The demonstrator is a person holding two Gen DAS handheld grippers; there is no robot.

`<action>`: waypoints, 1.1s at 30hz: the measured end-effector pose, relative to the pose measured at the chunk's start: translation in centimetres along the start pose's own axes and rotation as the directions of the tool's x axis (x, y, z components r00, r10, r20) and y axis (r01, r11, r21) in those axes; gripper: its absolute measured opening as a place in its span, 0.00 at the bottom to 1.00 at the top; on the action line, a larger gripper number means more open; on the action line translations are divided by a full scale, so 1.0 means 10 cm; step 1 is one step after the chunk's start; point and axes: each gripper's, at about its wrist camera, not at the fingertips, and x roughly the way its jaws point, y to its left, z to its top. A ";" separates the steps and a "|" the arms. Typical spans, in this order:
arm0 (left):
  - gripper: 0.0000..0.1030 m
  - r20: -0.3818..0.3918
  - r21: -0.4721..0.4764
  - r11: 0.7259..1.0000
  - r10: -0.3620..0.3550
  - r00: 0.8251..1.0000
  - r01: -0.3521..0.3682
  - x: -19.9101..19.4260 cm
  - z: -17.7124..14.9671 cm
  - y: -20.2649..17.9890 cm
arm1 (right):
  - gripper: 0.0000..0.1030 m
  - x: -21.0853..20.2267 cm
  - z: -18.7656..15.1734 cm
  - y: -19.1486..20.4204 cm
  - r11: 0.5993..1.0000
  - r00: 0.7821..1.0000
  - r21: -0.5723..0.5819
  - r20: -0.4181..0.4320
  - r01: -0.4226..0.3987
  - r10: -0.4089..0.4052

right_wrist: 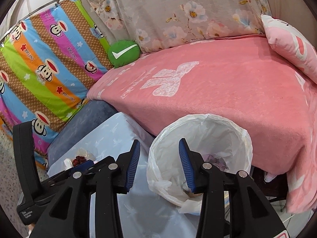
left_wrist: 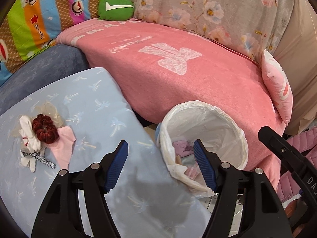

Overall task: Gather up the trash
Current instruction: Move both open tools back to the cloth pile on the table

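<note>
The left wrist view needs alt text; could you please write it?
The open, empty left claw hovers between a light blue cushion holding a small pile of scraps and a bag-lined trash bin, beside a pink blanket.

A pink blanket (left_wrist: 178, 75) with a white pattern covers the bed, and a pink pillow (left_wrist: 277, 91) leans at its far right end. A round green cushion (left_wrist: 116, 8) with a white tick sits at the blanket's far edge, between a striped cartoon-monkey sheet (right_wrist: 45, 65) and a grey flowered cloth (right_wrist: 178, 13) hanging behind the bed. A dark blue cushion (left_wrist: 45, 65) lies beside the blanket's left edge.
</note>
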 end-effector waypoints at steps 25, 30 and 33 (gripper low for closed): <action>0.73 0.023 -0.212 0.965 0.160 0.987 -0.151 -0.32 -0.29 1.22 | 0.39 0.38 -0.44 1.04 0.984 0.990 -0.157 -0.125 -0.081 0.062; 0.73 0.020 -0.256 0.949 0.198 0.980 -0.186 -0.36 -0.32 1.53 | 0.39 0.53 -0.53 1.27 0.977 0.985 -0.185 -0.156 -0.103 0.074; 0.73 0.018 -0.282 0.936 0.225 0.974 -0.211 -0.37 -0.31 1.74 | 0.39 0.65 -0.56 1.42 0.973 0.982 -0.202 -0.172 -0.116 0.081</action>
